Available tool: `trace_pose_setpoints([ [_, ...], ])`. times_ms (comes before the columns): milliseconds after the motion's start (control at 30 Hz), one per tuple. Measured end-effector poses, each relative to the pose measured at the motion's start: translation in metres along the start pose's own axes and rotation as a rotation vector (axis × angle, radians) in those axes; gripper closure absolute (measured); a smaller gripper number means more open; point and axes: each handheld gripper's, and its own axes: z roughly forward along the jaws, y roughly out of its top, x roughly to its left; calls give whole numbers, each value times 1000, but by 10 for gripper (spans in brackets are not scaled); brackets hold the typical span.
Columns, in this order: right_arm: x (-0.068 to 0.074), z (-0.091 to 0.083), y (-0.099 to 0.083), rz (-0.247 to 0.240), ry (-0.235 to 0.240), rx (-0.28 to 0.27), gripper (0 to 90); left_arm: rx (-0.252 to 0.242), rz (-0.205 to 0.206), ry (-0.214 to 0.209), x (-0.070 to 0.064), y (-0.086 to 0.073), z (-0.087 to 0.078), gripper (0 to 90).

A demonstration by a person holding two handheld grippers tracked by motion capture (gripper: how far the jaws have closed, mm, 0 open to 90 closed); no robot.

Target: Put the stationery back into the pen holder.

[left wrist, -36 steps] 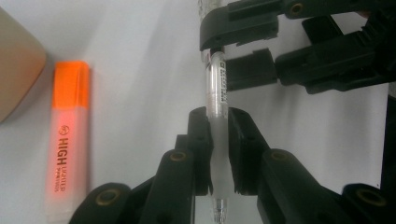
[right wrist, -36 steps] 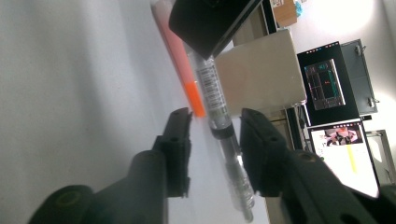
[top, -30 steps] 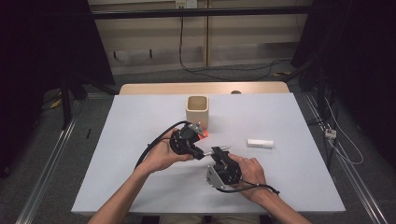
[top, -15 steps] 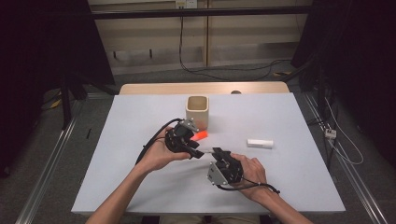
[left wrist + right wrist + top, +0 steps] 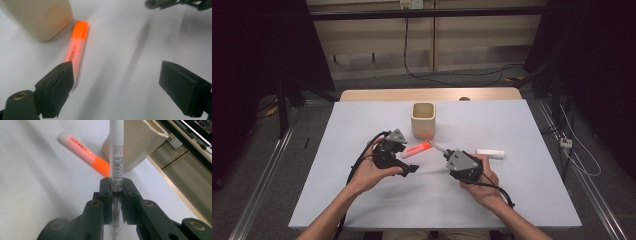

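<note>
A white table (image 5: 362,200) carries a beige cup (image 5: 423,120) near its far middle. Just in front of the cup an orange marker (image 5: 417,149) lies flat. The left gripper (image 5: 408,167) sits just beside the marker's near end. The right gripper (image 5: 446,155) holds a pen (image 5: 436,146) pointing toward the cup's base. A white stick (image 5: 490,152) lies just beyond the right hand (image 5: 479,182).

White pen (image 5: 116,152) with a barcode label sits clamped upright between the right jaws; orange highlighter (image 5: 417,149) lies flat on the table beside the beige cup (image 5: 423,120).
</note>
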Motion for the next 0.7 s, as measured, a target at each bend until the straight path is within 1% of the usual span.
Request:
trace_pose_setpoints([
  [33, -3, -1, 0, 26, 5, -5, 805, -4, -14, 8, 2, -4, -2, 119],
  [67, -5, -3, 0, 45, 11, -7, 804, -4, -21, 47, 2, -7, -4, 112],
  [133, -9, -5, -1, 73, 19, -14, 804, -18, -5, 106, 0, -14, -6, 113],
  [167, -11, -5, -1, 91, 27, -17, 804, -20, -4, 113, 0, -17, -7, 112],
  [200, -12, -6, -1, 107, 36, -22, 804, -29, -16, 98, 0, -19, -9, 112],
  [233, -14, -6, -1, 123, 39, -25, 804, -39, -23, 101, 0, -22, -10, 112],
  [300, -18, -6, -1, 158, 45, -37, 804, -54, -32, 122, 0, -26, -14, 109],
  [333, -20, -6, -1, 176, 50, -44, 804, -66, -47, 125, -1, -29, -15, 104],
  [367, -22, -5, 0, 198, 53, -51, 804, -73, -53, 133, -1, -31, -17, 97],
  [400, -25, -5, 1, 217, 54, -59, 804, -87, -62, 132, -1, -35, -19, 93],
  [467, -30, -3, 3, 244, 58, -71, 804, -107, -68, 152, -2, -41, -22, 87],
  [500, -32, -3, 5, 260, 64, -78, 804, -117, -68, 153, -3, -45, -23, 84],
  [600, -40, 0, 10, 297, 71, -99, 804, -148, -86, 174, -7, -55, -28, 74],
  [633, -43, 1, 12, 309, 70, -107, 804, -147, -88, 195, -10, -59, -29, 73],
  [667, -44, 1, 14, 314, 67, -115, 804, -159, -95, 211, -13, -62, -31, 69],
  [700, -46, 1, 17, 318, 67, -127, 804, -167, -97, 205, -15, -65, -32, 64],
])
